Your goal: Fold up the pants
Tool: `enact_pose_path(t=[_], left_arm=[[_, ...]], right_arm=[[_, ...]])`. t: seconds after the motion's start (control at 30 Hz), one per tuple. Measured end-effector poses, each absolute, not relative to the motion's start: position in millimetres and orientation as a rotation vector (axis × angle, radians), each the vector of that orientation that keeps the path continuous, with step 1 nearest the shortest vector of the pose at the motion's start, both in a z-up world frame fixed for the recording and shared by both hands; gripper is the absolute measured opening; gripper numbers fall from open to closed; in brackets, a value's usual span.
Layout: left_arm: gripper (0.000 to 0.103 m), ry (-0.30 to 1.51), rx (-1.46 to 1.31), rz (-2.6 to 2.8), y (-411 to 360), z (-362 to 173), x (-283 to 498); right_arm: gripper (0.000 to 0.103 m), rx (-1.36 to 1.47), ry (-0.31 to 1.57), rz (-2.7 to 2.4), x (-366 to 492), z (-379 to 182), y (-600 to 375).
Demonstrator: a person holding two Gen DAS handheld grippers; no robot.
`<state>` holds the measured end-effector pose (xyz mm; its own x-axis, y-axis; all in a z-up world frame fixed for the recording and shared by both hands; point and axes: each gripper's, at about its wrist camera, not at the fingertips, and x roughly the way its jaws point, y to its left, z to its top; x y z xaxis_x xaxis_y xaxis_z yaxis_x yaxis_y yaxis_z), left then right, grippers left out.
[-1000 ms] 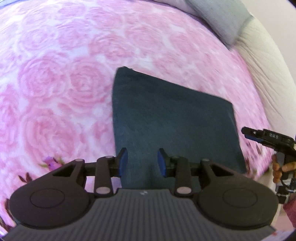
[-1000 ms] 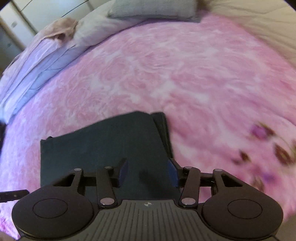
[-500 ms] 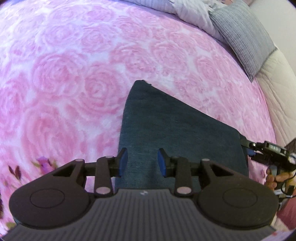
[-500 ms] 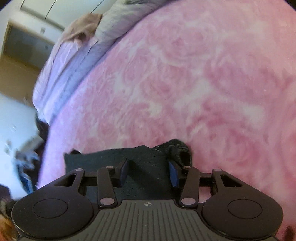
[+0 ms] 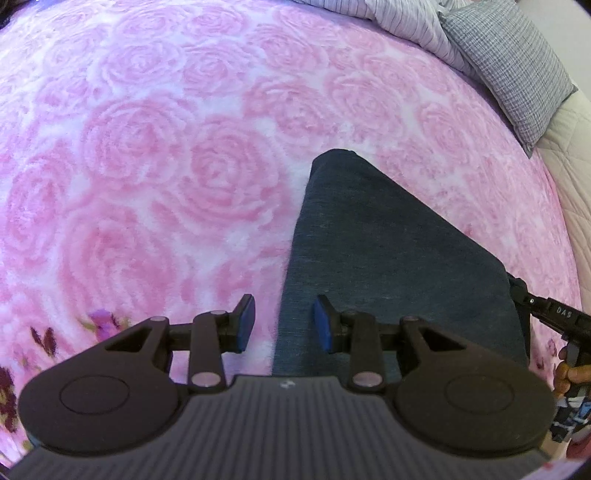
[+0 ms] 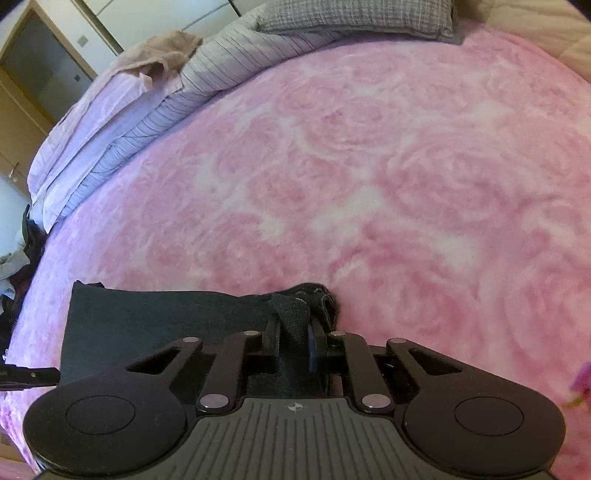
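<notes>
Dark blue-grey pants lie folded flat on a pink rose blanket. My left gripper hovers open over their near left edge. Its left pad is over the blanket, its right pad over the cloth, and nothing is pinched. In the right wrist view the pants stretch to the left, and my right gripper is closing its jaws on a bunched-up fold at their corner, with fabric pressed between the pads. The right gripper also shows at the pants' right edge, and the left gripper at the far left.
A grey pillow and a striped duvet lie at the far side of the bed. A beige garment sits on the duvet, with cupboard doors behind it. A person's hand holds the right gripper.
The right gripper sank onto the pants' corner and its jaws closed on a fold of cloth. The left gripper turned a little; the pants' left edge now lies between its pads.
</notes>
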<state>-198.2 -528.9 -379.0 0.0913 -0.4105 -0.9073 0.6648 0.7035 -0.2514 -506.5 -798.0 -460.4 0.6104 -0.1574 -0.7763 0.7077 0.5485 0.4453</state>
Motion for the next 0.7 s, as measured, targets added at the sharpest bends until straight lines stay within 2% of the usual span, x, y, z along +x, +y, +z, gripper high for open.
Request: enact_pose_path(t=[0.17, 0.53, 0.7], left_arm=[[0.029, 1.245, 0.253, -0.811, -532.2, -379.8, -200.9], [0.029, 1.241, 0.264, -0.824, -534.7, -380.9, -202.7], [0.031, 1.246, 0.277, -0.823, -529.2, -381.9, -204.5]], right_arm=[[0.013, 0.833, 0.815, -0.569, -498.4, -454.2, -803.0], [0.016, 0.839, 0.821, -0.569, -498.2, -454.6, -802.8], [0.021, 0.848, 0.828, -0.552, -497.7, -454.1, -804.2]])
